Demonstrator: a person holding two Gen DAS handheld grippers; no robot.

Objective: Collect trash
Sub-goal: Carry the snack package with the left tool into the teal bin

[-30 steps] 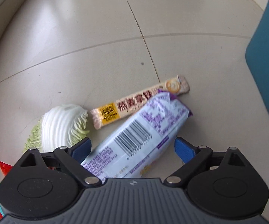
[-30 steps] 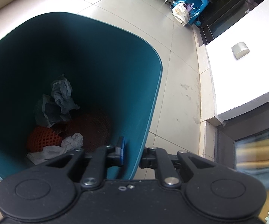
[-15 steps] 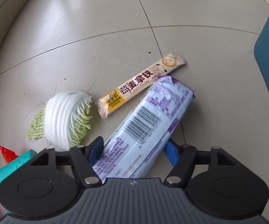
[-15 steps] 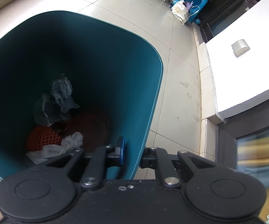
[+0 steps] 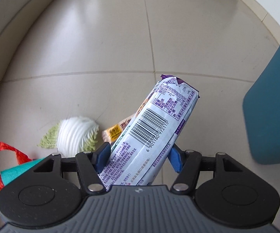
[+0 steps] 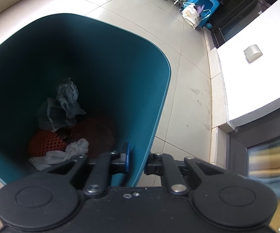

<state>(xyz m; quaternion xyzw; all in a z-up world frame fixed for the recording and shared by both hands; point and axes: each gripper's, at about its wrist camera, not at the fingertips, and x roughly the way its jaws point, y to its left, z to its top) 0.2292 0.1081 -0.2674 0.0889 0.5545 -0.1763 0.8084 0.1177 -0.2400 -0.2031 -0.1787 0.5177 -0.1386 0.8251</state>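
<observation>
Now left tongs [image 5: 138,158] clenched partway around purple-and-white snack wrapper [image 5: 151,136], lifted off floor; right tongs [image 6: 137,160] nearly closed, pinching teal bin [image 6: 159,104] rim.

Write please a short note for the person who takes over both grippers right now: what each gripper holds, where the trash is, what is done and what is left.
Left gripper: shut on the purple biscuit packet, lifted off the floor and tilted up to the right.
Right gripper: shut on the rim of the teal bin, one finger inside, one outside.
Done: the bin holds crumpled paper, orange foam net and a white tissue.
Left: carry the packet to the bin and drop it. Then, on the floor: the cabbage piece, the latte sachet partly hidden behind the packet, and the red bag at the left edge.
</observation>
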